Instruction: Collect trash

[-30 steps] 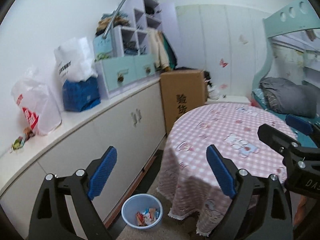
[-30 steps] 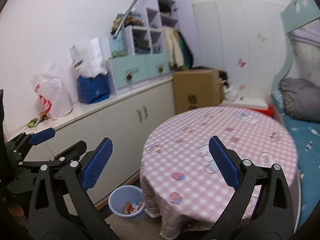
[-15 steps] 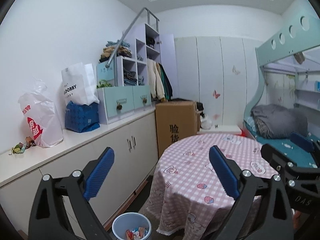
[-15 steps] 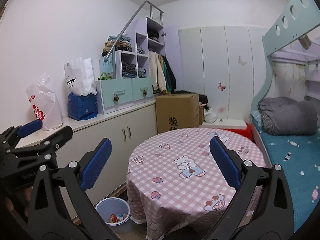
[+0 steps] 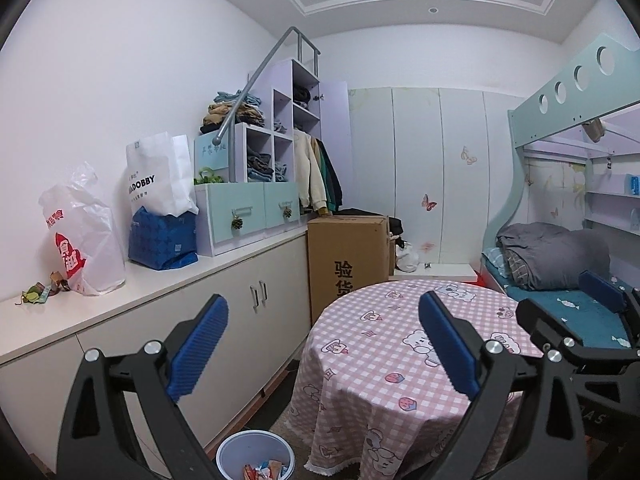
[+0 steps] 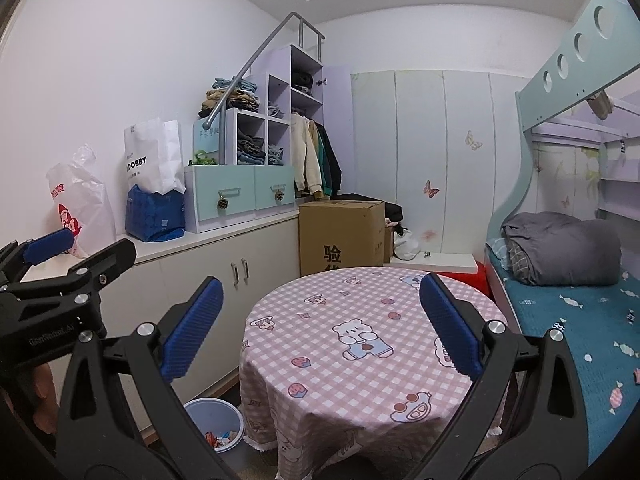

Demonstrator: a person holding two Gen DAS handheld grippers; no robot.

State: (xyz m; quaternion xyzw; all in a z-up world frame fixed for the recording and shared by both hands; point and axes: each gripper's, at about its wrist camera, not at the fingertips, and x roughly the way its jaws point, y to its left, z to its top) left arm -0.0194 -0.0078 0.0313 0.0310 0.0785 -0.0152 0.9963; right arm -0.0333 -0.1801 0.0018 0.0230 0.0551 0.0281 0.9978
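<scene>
Both claws are raised and level, facing across the room; neither carries anything. The left gripper (image 5: 324,344) stands with its jaws wide apart, and the right gripper (image 6: 320,326) likewise, nothing between the pads of either.

Step in hand, as judged: a survey between pickups, or the close of the job. The round table (image 6: 360,320) at frame centre shows a bare checked cloth with no litter visible on it.

Containers: the waste bin (image 5: 256,454) sits on the floor at the lower edge of the left view, just beside the table's skirt and the cabinet front. It holds several crumpled wrappers (image 5: 266,470); how full it is cannot be told. A white plastic bag (image 5: 82,240) and a white paper bag (image 5: 160,176) stand on the counter (image 5: 168,284) at left; contents hidden.

Remaining trash: small scraps (image 5: 40,290) lie on the counter at far left, beside the plastic bag. The next move probably calls for swinging the left claw there and closing on them.
</scene>
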